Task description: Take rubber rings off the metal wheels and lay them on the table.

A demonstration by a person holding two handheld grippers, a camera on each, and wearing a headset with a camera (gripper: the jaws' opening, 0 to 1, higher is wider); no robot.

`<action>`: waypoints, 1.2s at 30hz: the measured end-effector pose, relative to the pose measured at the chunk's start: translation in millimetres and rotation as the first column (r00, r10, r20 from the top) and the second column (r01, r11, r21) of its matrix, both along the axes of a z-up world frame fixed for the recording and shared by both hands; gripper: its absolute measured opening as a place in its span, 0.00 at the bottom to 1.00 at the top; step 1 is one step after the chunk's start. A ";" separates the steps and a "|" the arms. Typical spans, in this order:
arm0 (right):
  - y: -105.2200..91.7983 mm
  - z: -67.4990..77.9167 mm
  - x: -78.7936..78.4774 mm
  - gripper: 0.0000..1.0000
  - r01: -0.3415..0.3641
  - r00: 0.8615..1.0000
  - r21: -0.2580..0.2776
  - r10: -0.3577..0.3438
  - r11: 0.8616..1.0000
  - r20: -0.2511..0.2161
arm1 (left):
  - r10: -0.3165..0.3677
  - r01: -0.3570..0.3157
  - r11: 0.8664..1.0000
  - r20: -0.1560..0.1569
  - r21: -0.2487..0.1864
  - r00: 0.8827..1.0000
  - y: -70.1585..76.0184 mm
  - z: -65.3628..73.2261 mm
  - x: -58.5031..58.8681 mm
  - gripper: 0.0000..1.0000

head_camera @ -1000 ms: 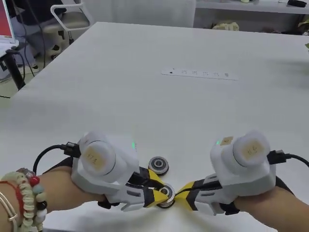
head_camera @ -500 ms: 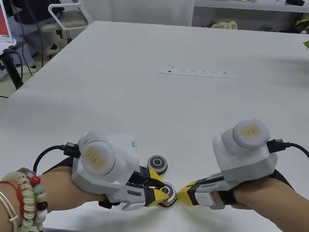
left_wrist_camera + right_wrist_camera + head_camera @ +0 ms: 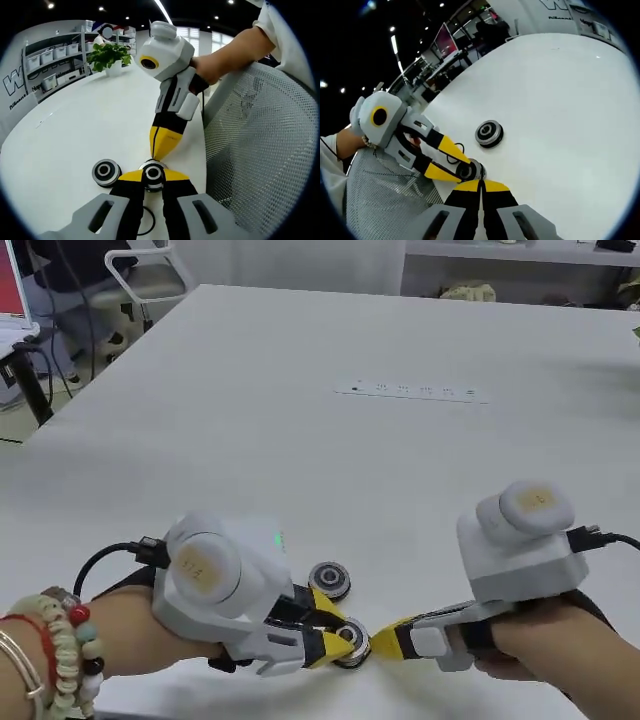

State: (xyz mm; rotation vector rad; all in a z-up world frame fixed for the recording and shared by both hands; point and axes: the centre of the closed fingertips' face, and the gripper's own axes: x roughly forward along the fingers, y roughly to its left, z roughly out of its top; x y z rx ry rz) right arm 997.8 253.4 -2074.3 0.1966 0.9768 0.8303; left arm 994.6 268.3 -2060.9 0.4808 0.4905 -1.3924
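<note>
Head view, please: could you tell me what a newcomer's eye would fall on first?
The two grippers meet at the near edge: the left gripper clamps a metal wheel between its yellow fingers, and the right gripper touches that wheel with closed fingers from the other side. A second wheel lies on the white table behind them.

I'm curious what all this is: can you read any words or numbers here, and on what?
"W": big letter on the wall, rest cut off.
Small line below it: too blurred.
Round stickers: too faint.
Power strip marks: too small.
</note>
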 end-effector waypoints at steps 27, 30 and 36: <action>13.0 11.9 -2.5 0.00 -0.045 0.998 0.033 0.044 0.998 0.033 | -0.002 0.002 1.000 0.002 -0.016 1.000 0.1 -0.4 -0.2 0.08; 14.8 12.9 -3.4 0.00 -0.090 0.992 0.004 0.090 0.996 0.083 | -0.001 0.001 1.000 0.005 -0.019 1.000 0.0 -0.5 0.0 0.08; 14.7 13.5 -3.0 0.00 -0.091 0.992 0.008 0.090 0.996 0.086 | -0.004 0.004 1.000 0.007 -0.020 1.000 -0.3 -0.4 0.2 0.08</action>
